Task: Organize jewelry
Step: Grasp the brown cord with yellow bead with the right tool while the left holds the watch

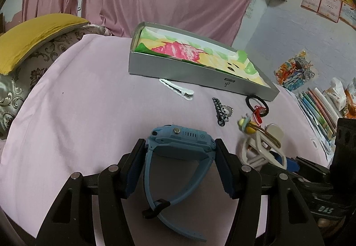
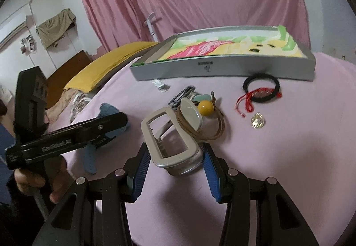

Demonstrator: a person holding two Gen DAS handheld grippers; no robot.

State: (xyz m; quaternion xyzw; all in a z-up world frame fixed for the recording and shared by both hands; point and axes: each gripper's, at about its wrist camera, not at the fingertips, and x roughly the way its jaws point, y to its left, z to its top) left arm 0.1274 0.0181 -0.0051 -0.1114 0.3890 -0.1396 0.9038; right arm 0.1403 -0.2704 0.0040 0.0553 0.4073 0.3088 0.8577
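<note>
The left gripper grips a blue plastic smartwatch; the right gripper grips a silver-grey rectangular hair claw over the pink-covered bed.

The blue watch is mostly hidden behind the left gripper in the right wrist view. The white hair clip and checkered clip appear blurred there. The books are cut off by the lens rim

One blue watch sits between the left gripper's pads. One beige hair claw is between the right gripper's pads. Ahead of them: one grey box, one white clip, one black hair tie, one gold coin-like piece, one yellow bead.
</note>
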